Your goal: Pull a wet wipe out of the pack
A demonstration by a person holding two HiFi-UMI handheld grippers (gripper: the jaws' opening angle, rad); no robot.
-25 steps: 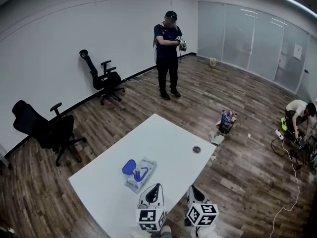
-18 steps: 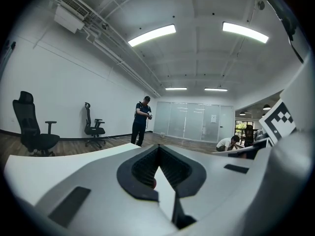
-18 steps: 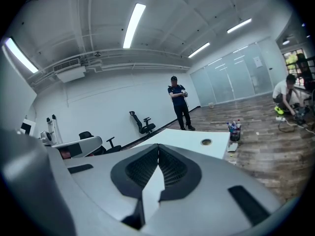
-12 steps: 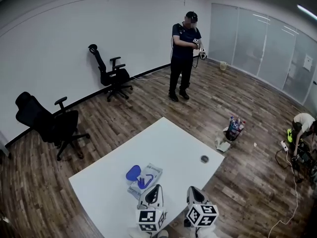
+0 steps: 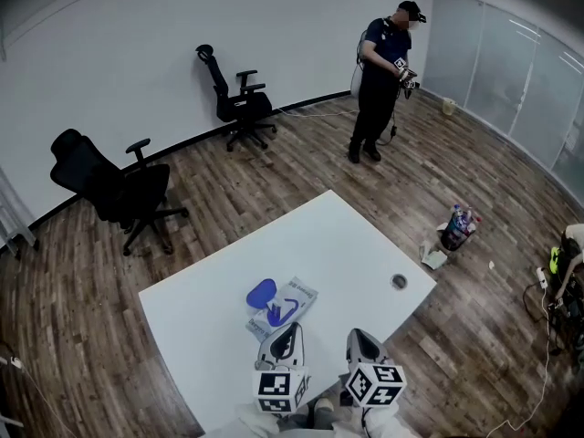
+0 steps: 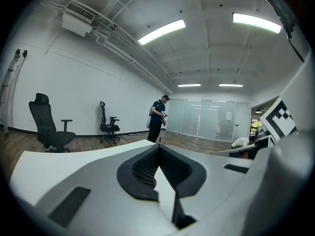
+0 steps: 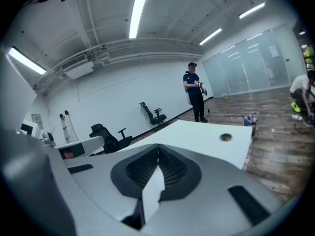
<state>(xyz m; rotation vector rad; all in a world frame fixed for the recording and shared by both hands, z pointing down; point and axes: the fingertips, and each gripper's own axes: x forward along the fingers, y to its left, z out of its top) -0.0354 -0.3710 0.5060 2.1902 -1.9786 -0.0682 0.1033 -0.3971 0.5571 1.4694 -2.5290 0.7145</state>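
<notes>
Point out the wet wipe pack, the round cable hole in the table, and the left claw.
wet wipe pack (image 5: 294,299): head view, on its pale wrapper.
cable hole (image 5: 399,282): head view, on the middle of the opening.
left claw (image 6: 158,149): left gripper view, where the shut tips meet.

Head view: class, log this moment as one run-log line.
left gripper: shut, empty | right gripper: shut, empty | pack: on table, untouched, just ahead of left gripper
</notes>
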